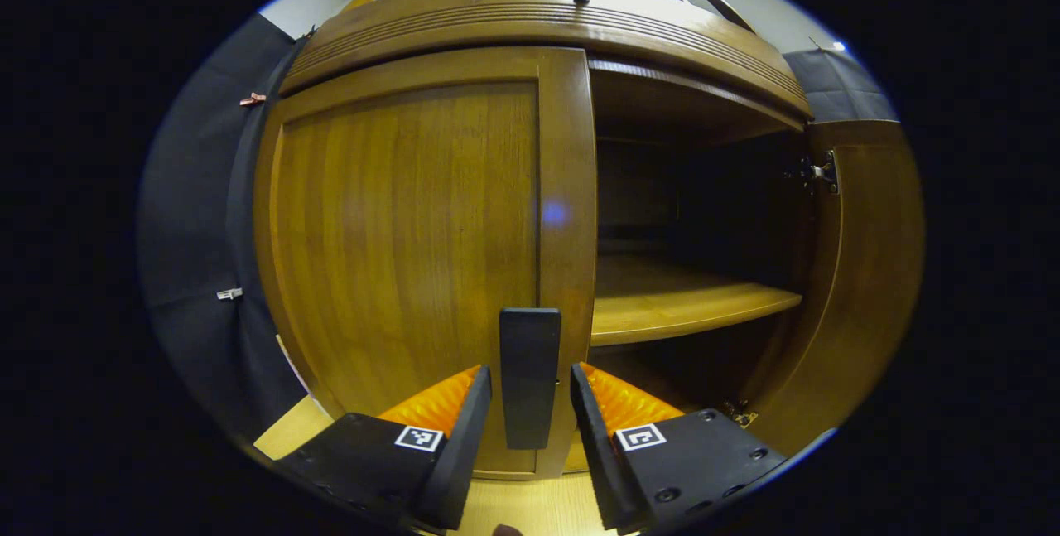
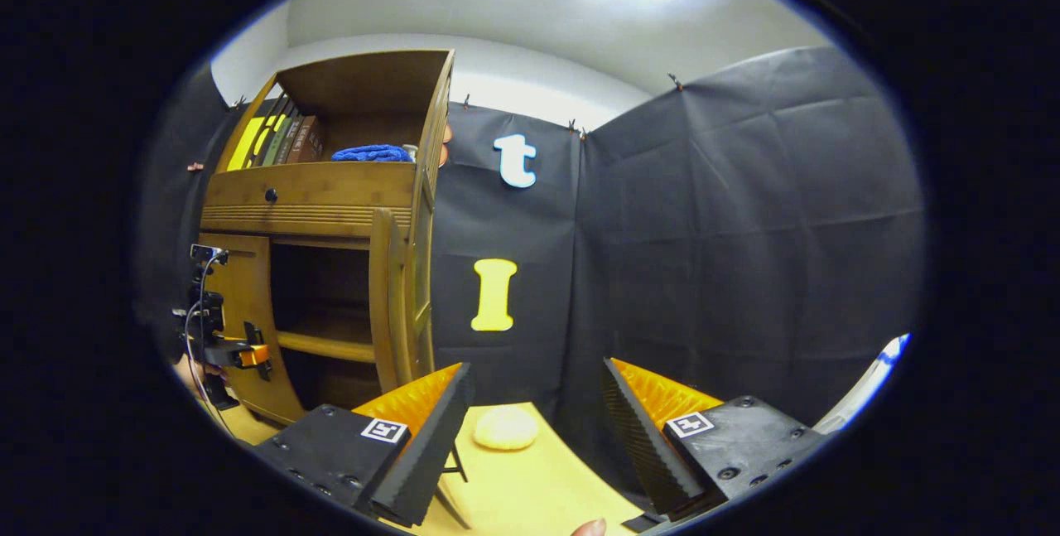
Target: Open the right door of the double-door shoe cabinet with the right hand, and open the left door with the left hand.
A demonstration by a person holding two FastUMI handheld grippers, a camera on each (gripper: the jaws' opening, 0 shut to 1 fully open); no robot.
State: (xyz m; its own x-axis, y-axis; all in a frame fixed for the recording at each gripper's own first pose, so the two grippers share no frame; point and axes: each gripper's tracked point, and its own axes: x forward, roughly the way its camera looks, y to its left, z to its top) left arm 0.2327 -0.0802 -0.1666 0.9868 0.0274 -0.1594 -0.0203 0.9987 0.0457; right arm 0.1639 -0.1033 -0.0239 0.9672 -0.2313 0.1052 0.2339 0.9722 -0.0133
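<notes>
black cloth behind; my left gripper (image 1: 530, 403) straddles the left door (image 1: 406, 254) handle (image 1: 530, 374), jaws apart; right gripper (image 2: 534, 424) open, right door (image 2: 383, 296) swung out.

The left gripper view faces the cabinet (image 1: 530, 22) close ahead of its claw (image 1: 530, 403); the right gripper view stands farther back, cabinet (image 2: 323, 196) to its claw's (image 2: 530, 428) left.

From my end the cabinet (image 1: 497, 22) is glossy varnished wood, left door (image 1: 406, 246) showing smooth grain. Its handle (image 1: 529, 376) looks matt. The hinge (image 1: 818, 173) is shiny metal, and the wall (image 2: 745, 229) is creased matt cloth.
</notes>
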